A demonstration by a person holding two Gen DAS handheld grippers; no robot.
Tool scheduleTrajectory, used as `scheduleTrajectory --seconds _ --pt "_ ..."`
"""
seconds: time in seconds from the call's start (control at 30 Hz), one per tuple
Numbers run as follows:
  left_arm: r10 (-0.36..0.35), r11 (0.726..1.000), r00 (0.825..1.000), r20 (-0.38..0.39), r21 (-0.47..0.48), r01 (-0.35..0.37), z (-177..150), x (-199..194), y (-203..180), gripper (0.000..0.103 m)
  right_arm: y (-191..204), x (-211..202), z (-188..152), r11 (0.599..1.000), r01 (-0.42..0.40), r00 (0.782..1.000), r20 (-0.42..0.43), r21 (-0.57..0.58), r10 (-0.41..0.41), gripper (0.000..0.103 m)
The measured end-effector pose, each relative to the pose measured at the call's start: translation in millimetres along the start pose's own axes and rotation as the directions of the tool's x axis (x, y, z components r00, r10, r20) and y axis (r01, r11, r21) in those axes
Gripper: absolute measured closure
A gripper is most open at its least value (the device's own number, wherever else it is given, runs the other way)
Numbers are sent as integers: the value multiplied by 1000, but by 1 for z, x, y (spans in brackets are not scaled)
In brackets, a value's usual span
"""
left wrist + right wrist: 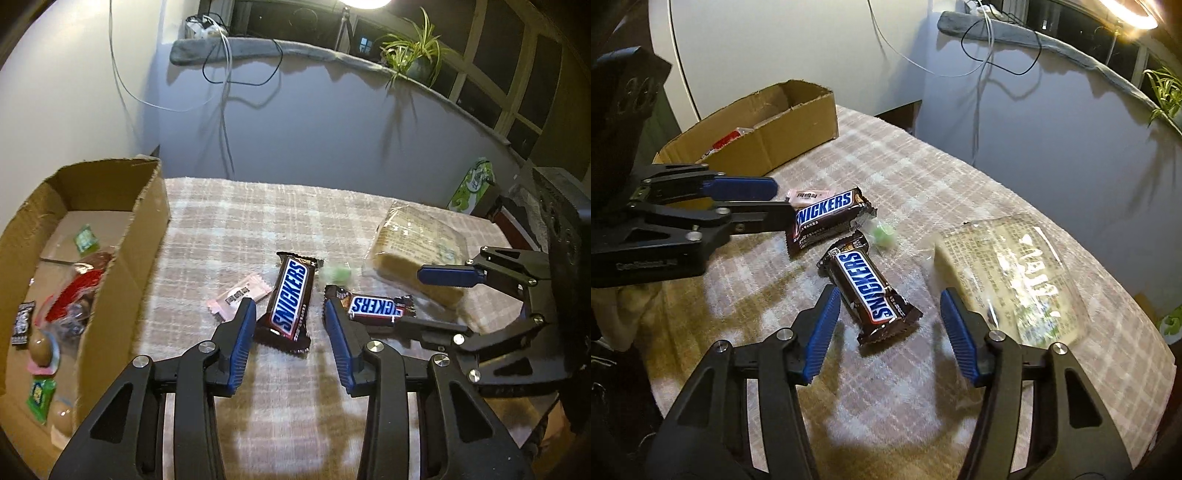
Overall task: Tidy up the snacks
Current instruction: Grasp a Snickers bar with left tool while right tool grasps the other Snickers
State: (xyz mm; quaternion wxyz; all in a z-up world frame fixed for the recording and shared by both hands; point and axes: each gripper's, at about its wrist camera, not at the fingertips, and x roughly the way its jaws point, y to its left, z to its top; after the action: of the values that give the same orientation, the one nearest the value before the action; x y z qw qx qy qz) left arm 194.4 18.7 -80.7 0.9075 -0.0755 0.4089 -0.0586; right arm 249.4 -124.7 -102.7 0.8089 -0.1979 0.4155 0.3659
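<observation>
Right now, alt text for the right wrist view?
The open right tool straddles a Snickers bar on a plaid cloth. The left tool reaches a second Snickers bar near a cardboard box.

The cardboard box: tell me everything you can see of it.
The cardboard box is plain brown corrugated card, open-topped, its upper edges rough and torn. It sits upright at the left end of the checked cloth. Inside lie several wrapped snacks, among them green packets and a red one. Neither hand-held gripper touches it.
</observation>
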Motion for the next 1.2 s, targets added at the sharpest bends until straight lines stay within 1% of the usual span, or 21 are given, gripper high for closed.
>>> scheduleTrajectory --seconds 0.3,0.43,0.47,0.53,0.57,0.6,0.77,0.83,0.93,0.97,1.2 --pt "23 1000 999 -36 16 -23 4 25 -1 65 2 19 8 999 -34 999 -17 -21 33 45" --pt "31 999 998 -48 20 -30 6 32 0 65 5 24 11 999 -37 999 -19 -36 36 45" --pt "31 999 998 -51 19 -30 6 34 1 66 5 25 12 999 -39 999 -21 -38 38 46" --pt "28 999 998 -53 23 -27 6 36 1 69 6 27 14 998 -58 998 -29 -37 57 52" --pt "27 999 998 -54 29 -26 6 37 0 72 7 29 14 997 -72 997 -35 -35 71 56" --pt "26 999 998 -55 36 -24 6 37 -2 73 8 30 15 996 -78 996 -40 -35 77 57" --pt "21 999 998 -62 40 -18 6 41 -4 76 12 35 16 997 -71 996 -52 -37 69 58" --pt "21 999 998 -61 44 -19 7 42 -5 76 13 35 16 997 -72 996 -54 -34 70 61" --pt "22 998 998 -57 52 -19 6 42 -5 76 13 34 15 997 -75 995 -62 -29 73 68" --pt "21 998 998 -56 53 -18 5 42 -6 76 13 34 15 997 -76 995 -63 -26 74 72" --pt "18 999 999 -44 44 -16 2 37 -6 76 17 26 7 998 -60 996 -62 -15 59 73"
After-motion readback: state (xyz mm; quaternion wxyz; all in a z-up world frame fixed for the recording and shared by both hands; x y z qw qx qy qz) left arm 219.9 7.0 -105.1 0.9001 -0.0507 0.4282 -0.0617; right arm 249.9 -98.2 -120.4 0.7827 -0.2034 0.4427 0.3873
